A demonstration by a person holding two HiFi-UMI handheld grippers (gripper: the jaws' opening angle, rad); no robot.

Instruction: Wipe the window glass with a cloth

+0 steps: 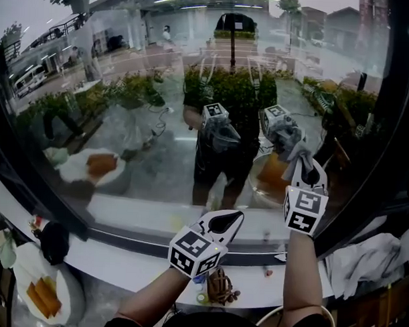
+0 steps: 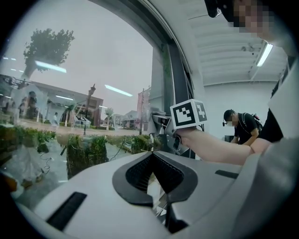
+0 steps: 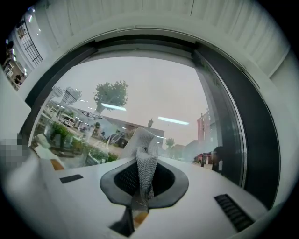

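The left tool (image 1: 224,222) hangs low by the sill (image 1: 142,214), jaws together on nothing. The right tool (image 1: 310,174) pinches the cloth (image 1: 293,150), seemingly pressed to the window glass (image 1: 125,123). Wiping looks under way; next comes a firm sweep across the pane.

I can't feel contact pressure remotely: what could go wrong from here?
The cloth is pinched by a narrow fold in the right tongs; it could slip out, or the hard tips could scrape the glass. The plate of food sits below the window at left; a low sweep might knock it.
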